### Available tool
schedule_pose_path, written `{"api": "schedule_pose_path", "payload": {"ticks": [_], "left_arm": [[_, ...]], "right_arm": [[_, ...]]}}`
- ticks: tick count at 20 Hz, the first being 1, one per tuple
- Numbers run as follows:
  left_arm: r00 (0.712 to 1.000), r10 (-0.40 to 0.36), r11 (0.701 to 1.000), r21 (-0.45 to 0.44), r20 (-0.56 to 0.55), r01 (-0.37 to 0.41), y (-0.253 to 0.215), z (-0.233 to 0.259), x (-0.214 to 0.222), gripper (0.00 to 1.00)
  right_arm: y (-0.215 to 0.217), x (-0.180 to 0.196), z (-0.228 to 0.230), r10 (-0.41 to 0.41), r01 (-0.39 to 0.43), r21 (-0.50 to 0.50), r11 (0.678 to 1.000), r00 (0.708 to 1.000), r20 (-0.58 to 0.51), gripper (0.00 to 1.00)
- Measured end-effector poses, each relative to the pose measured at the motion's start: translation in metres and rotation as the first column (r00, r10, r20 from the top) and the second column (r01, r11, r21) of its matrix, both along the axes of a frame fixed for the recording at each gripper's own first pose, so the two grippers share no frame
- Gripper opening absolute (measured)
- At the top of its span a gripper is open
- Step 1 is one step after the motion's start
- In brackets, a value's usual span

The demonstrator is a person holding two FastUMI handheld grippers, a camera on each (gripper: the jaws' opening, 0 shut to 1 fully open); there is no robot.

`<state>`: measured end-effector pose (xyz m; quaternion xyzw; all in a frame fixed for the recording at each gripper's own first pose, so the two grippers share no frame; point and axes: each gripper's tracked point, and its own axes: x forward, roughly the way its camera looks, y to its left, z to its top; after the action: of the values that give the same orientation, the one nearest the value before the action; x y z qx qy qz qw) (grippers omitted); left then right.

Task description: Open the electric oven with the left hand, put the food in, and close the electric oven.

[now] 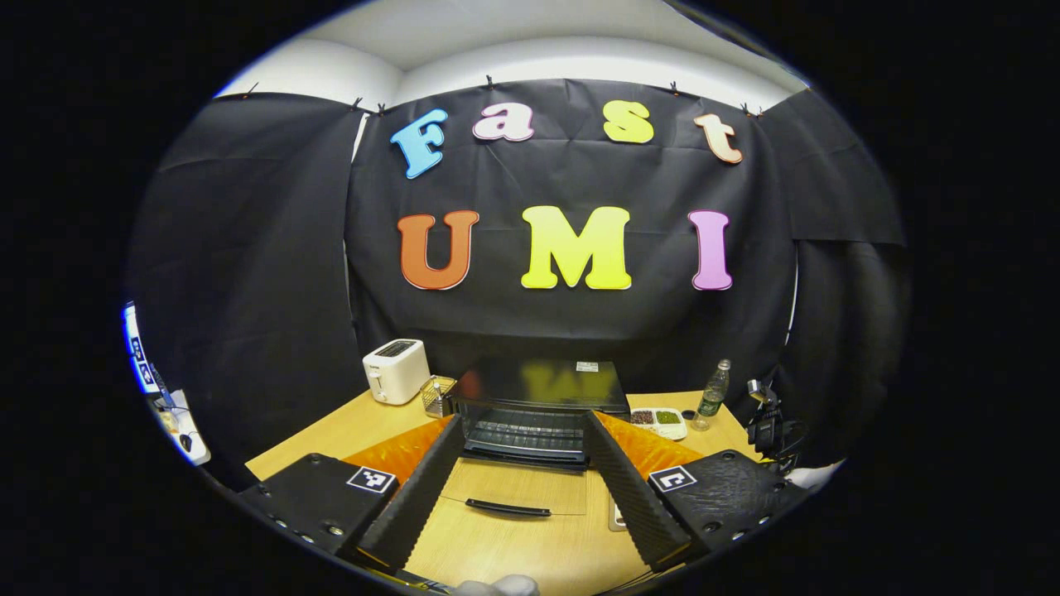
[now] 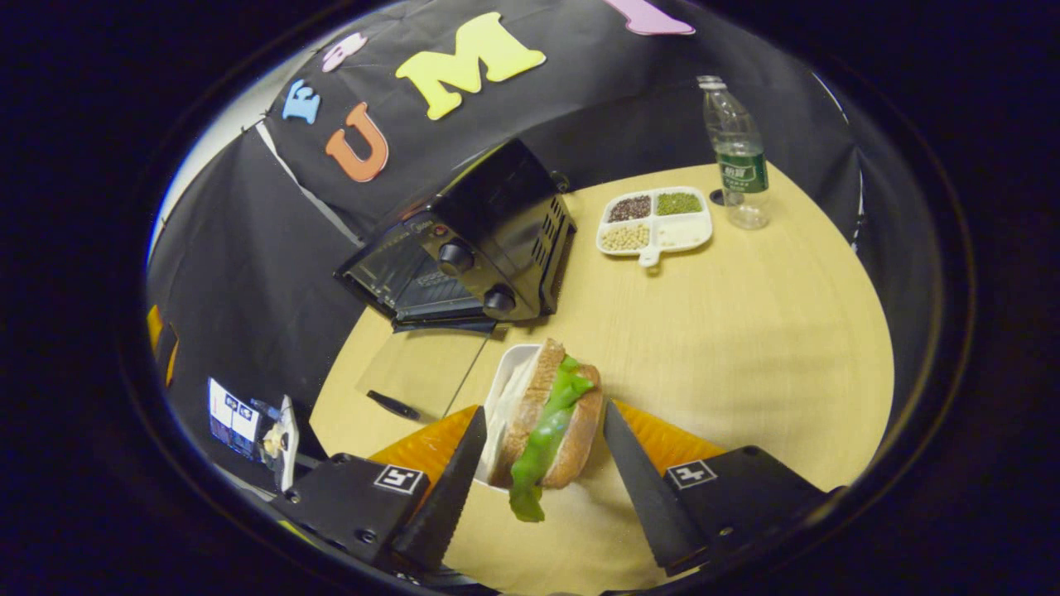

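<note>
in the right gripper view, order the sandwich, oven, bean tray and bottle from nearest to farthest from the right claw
1. Sandwich, between the right claw's fingers.
2. Oven, ahead and left, door open.
3. Bean tray, ahead and right.
4. Bottle, beyond the tray, far right.

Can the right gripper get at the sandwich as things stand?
Probably yes. The right gripper is open with its fingers either side of the sandwich, which sits on edge in a white tray. Nothing lies between them; only the tray's wall is near the left finger.
</note>
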<state>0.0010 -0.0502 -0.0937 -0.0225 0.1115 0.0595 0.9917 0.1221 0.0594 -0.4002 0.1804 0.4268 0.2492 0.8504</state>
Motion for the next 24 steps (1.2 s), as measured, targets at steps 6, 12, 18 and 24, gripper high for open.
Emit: {"api": "schedule_pose_path", "payload": {"ticks": [6,12,18,24], "left_arm": [[0.997,0.071,0.997,0.026,-0.029,-0.07,0.007,-0.005,-0.005,0.96],[0.996,0.089,0.995,0.037,-0.022,-0.088,0.014,-0.007,-0.011,0.96],[1.0,0.022,0.998,0.057,0.015,-0.023,0.029,0.0,-0.024,0.96],[0.99,-0.139,0.989,0.043,0.017,0.138,0.038,-0.004,-0.039,0.95]], "right_arm": [[0.009,0.008,-0.005,0.039,-0.035,0.079,0.996,0.998,-0.057,0.53],[0.011,0.011,0.014,0.026,-0.022,0.097,0.995,0.999,-0.039,0.42],[0.029,0.005,0.075,-0.06,0.051,0.123,0.991,0.996,0.072,0.42],[0.088,-0.013,0.117,-0.238,0.203,0.233,0.951,0.962,0.133,0.41]]}}
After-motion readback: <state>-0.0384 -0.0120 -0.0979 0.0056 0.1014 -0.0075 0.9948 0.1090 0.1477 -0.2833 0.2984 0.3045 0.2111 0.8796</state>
